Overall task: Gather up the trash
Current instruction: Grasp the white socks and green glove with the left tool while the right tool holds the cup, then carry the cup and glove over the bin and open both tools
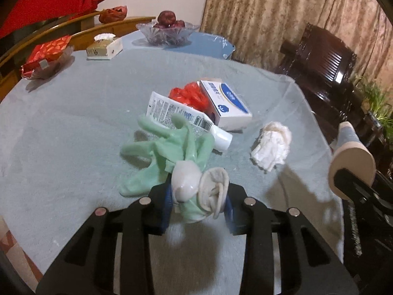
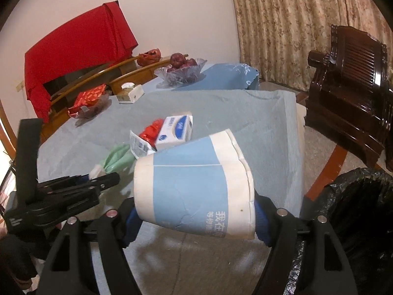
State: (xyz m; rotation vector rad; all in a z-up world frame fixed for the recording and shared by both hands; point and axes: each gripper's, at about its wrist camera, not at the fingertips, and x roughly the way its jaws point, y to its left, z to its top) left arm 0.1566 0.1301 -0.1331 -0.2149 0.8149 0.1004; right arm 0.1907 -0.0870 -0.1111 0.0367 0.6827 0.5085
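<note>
Over blue-clothed table (image 1: 73, 123), left gripper (image 1: 199, 196) pinches glove (image 1: 167, 147); right gripper (image 2: 196, 221) clamps cup (image 2: 194, 184).

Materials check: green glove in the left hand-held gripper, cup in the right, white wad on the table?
Green glove: thin rubber or latex by the look, limp, slightly glossy fingers. Cup: paper, matte, printed blue band, visible side seam and creases. White wad: tissue or paper towel, crumpled, soft matte folds. All judged by look only.

Chinese characters "我在" printed in white on the blue band of the paper cup (image 2: 194, 186). Barcode and fine print on the tube (image 1: 176, 115), too small to read. Box (image 1: 224, 100) lettering blurred.
</note>
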